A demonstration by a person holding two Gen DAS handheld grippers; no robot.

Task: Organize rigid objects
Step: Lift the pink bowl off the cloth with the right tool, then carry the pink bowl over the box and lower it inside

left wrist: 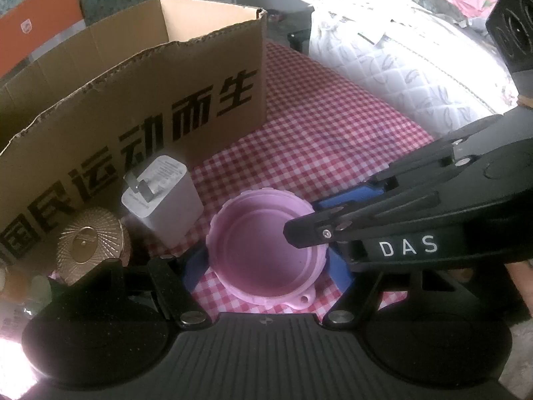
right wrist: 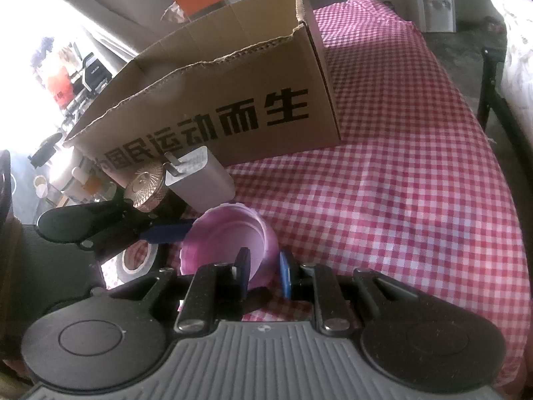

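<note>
Both claws work the pink lid: left claw (left wrist: pixel 266 263) is spread wide with a blue finger either side of the pink lid (left wrist: pixel 266 253) on the checked tabletop (left wrist: pixel 333 133), seemingly steadying it, while right claw (right wrist: pixel 265 271) is clenched on the lid's near rim, likely to lift it toward the cardboard box (right wrist: pixel 233 100). Left view shows white charger (left wrist: pixel 163 196) and gold ribbed cap (left wrist: pixel 88 240) just beside the box and lid; only the right view shows a tape roll (right wrist: pixel 135 260) under the left claw's finger.
</note>
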